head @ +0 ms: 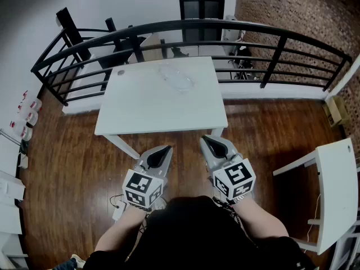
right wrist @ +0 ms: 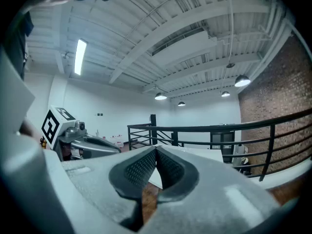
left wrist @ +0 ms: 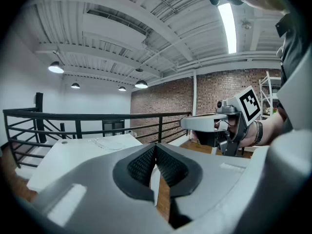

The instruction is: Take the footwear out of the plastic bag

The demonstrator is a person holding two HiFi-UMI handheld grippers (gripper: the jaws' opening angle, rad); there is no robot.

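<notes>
Now left gripper (head: 166,149) and right gripper (head: 206,140) hang side by side, seemingly level, fingers closed and empty.

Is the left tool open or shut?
Shut: the grey left tool has its dark ribbed pads meeting at the tips, nothing between them.

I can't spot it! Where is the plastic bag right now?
In the head view, the clear plastic bag lies on the white table, near its far edge by the black railing, a little right of the table's middle.
</notes>
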